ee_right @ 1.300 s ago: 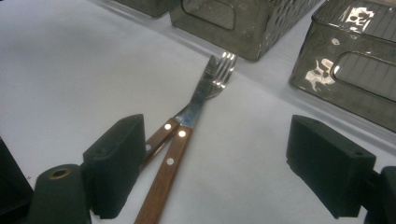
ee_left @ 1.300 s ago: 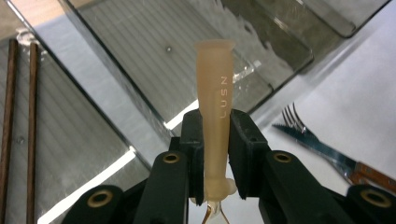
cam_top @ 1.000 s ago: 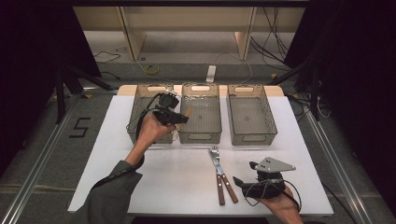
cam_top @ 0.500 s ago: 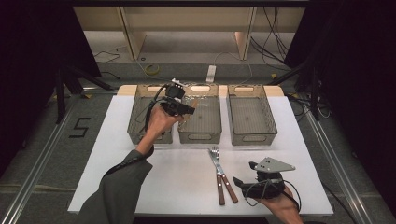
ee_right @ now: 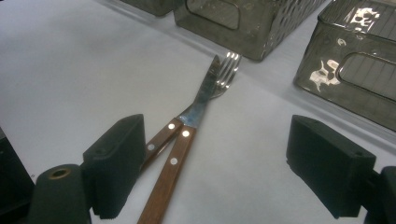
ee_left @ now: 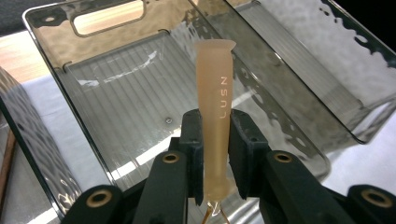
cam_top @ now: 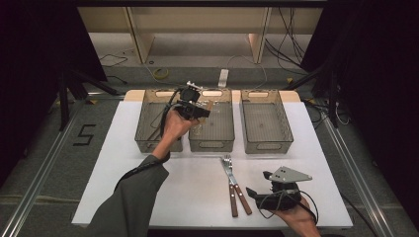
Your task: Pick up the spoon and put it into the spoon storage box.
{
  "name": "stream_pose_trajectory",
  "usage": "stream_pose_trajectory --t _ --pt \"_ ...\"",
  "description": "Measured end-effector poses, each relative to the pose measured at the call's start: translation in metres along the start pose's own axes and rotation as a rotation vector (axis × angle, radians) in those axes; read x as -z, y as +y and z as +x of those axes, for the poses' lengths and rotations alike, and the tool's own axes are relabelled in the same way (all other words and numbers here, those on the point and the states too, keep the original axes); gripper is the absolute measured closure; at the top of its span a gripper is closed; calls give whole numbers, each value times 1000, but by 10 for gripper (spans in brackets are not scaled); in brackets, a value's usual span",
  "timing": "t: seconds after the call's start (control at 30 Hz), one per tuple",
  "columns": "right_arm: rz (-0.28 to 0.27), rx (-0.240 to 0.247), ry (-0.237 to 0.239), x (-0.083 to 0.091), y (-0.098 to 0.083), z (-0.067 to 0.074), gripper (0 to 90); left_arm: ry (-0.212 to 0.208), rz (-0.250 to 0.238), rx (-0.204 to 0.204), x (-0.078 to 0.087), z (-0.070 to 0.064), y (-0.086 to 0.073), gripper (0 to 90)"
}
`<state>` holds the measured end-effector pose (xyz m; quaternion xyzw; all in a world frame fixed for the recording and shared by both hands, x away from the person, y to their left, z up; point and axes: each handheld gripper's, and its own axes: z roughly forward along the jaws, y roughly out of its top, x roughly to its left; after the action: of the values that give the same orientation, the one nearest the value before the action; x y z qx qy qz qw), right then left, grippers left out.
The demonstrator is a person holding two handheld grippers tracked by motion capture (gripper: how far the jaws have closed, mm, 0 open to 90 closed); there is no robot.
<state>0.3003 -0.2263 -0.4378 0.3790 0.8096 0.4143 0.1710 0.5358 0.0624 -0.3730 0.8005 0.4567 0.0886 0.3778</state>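
My left gripper [cam_top: 198,109] is shut on a pale tan plastic utensil handle [ee_left: 215,84], which stands up between the pads [ee_left: 194,135]; its lower end is hidden by the jaws. The gripper hangs above the left part of the middle smoky bin [cam_top: 211,144], whose ribbed floor [ee_left: 126,93] lies beneath the handle. Near the table's front right, my right gripper [cam_top: 256,193] rests open, nothing between its fingers [ee_right: 116,154]. Just ahead of it lie a wooden-handled knife [ee_right: 180,154] and fork [ee_right: 228,65], crossed, the knife [cam_top: 241,196] beside the fork [cam_top: 227,161].
Three smoky plastic bins stand in a row at the back of the white table: the left bin [cam_top: 148,143], the middle one and the right bin [cam_top: 267,145]. Cables and shelf legs lie on the floor beyond the table. Aluminium rails run along both table sides.
The left hand has carried the tan handle rightward and a little farther back, from over the left bin's edge to above the middle bin. The right gripper has stayed put.
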Motion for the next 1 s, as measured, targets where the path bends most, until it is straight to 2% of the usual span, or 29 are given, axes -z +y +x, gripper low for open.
stream_pose_trajectory --t 0.1,0.27,0.4,0.47,0.57,0.6,0.67,0.7,0.8,1.0 --pt "2 1 1 0 0 0 206 9 -12 26 -4 3 -1 757" --pt "2 2 3 0 0 1 206 21 -3 26 -8 6 -2 756" --pt "4 3 3 0 0 1 206 23 -19 32 -9 6 -3 754" --pt "4 6 4 0 0 1 206 18 -29 49 -11 6 -4 752" --pt "4 4 4 0 0 1 206 4 -18 51 -13 7 -4 739" --pt "5 3 4 0 0 1 206 -11 -23 63 -14 7 -4 709" --pt "4 2 4 0 0 1 206 -34 -28 86 -13 8 -3 574" --pt "4 3 5 0 0 1 206 -37 -29 89 -11 8 -3 535" --pt "5 3 6 0 0 1 206 -52 -46 119 -6 9 -4 472" --pt "8 0 4 -1 0 1 205 -91 -37 110 10 10 -10 359"
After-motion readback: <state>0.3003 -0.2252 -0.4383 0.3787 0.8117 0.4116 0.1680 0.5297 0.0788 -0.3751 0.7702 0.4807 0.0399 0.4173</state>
